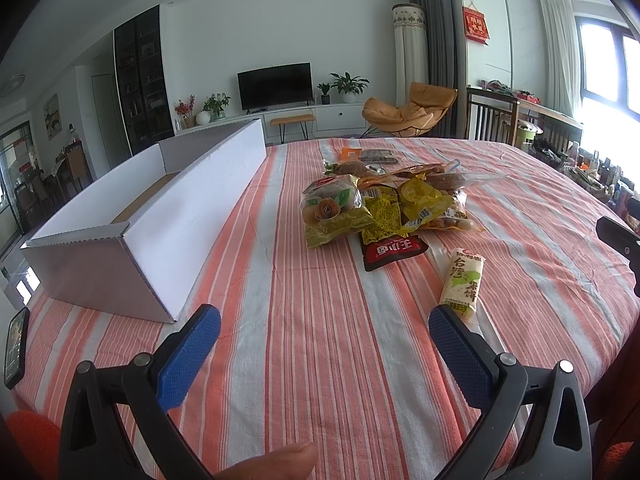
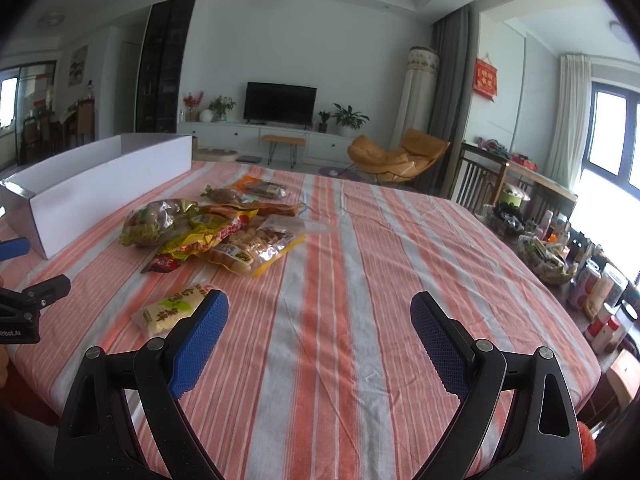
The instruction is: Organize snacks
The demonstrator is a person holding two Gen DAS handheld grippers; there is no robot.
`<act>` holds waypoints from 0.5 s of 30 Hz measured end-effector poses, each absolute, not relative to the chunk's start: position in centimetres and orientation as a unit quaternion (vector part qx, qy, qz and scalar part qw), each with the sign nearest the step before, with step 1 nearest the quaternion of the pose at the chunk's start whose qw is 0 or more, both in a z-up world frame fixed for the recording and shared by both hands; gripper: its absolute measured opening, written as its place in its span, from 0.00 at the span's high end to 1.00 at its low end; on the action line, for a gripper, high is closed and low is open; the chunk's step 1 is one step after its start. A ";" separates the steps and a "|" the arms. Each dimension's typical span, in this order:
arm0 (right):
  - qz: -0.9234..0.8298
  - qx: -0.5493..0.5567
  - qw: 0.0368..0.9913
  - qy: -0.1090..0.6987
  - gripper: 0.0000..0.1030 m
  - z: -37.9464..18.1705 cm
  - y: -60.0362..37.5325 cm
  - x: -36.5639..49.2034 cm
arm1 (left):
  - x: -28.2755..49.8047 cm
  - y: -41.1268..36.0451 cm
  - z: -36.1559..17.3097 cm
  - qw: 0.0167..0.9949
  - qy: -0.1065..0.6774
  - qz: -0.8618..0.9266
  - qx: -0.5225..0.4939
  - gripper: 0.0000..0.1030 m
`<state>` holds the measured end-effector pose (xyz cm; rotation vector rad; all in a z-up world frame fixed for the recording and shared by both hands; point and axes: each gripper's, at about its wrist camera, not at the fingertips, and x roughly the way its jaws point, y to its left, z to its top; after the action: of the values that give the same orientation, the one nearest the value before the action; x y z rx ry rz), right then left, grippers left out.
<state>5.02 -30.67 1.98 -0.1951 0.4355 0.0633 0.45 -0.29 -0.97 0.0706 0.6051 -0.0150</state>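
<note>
**Snacks piled, box waiting: sorting has yet to start**

Two hand-held grippers hover over a counter draped in an orange-and-white striped cloth. The left gripper has its blue-padded jaws wide apart and holds nothing; the right gripper is likewise spread and empty. A thumb shows at the bottom edge of the left wrist view.

The snacks lie in a loose heap near the middle of the counter: yellow and clear bags overlapping, a dark red packet at the near edge, and two more packets just beyond the heap. One rice cracker packet, pale with green print, sits apart from the rest, closest to both grippers; in the right wrist view it lies just beside the left jaw pad. A long white cardboard box, open at the top, stands to the left of the heap, and what can be seen of its inside looks empty. A phone rests at the counter's left edge.

By the look of it, no snack has been moved into the box. The lone rice cracker packet seems the natural first pick. The packet lies flat and its wrapper looks slippery, so the jaws would need to come down low across its narrow width, close firmly, then carry it over the box wall.
</note>
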 end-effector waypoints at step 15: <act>0.032 -0.096 0.971 0.217 0.08 1.8 -30.7 5.1 | 0.5 -0.3 -1.0 0.954 0.298 -0.007 0.034 0.00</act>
<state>5.08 -30.67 1.85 -0.1941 0.4373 0.0641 0.52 -0.27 -0.99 0.0700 0.6056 -0.0151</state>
